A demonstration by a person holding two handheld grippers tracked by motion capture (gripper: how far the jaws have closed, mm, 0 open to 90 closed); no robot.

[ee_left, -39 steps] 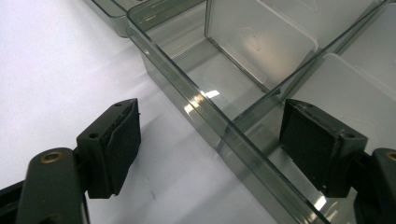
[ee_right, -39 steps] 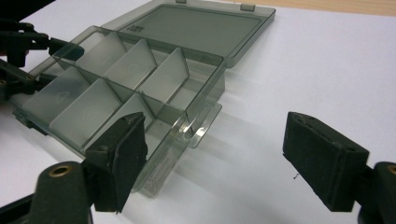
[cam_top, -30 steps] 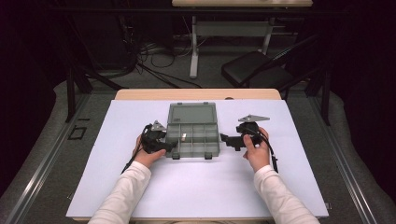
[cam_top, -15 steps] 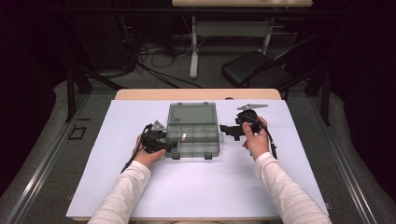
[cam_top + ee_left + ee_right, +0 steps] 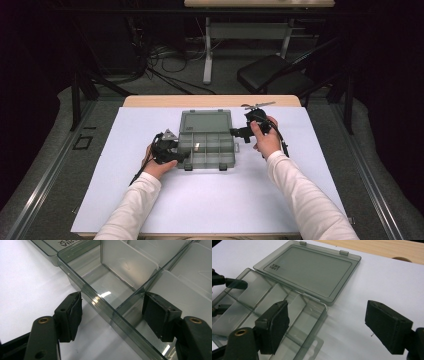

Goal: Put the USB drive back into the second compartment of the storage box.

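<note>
A clear grey compartment box (image 5: pixel 207 147) lies open mid-table, its lid (image 5: pixel 205 122) folded flat on the far side. My left gripper (image 5: pixel 182 155) is at the box's left wall. In the left gripper view its jaws (image 5: pixel 112 298) straddle that wall (image 5: pixel 100 305), one pad outside and one inside by a divider, with gaps on both sides, so it is open. My right gripper (image 5: pixel 236 133) is at the box's right edge near the hinge. It stands wide open (image 5: pixel 327 305), one jaw over the compartments (image 5: pixel 262 300) and the other over the white table. The lid (image 5: pixel 309 270) lies beyond it.
A white sheet (image 5: pixel 210 200) covers the table, with a wooden strip (image 5: pixel 210 101) along the far edge. Beyond the table stand a dark chair (image 5: pixel 270 72), desk legs and floor cables. Bare sheet lies in front of the box and on both sides.
The right hand has carried its gripper away from me along the box's right side, from the front corner to the hinge area. The left hand and the box have not moved.
</note>
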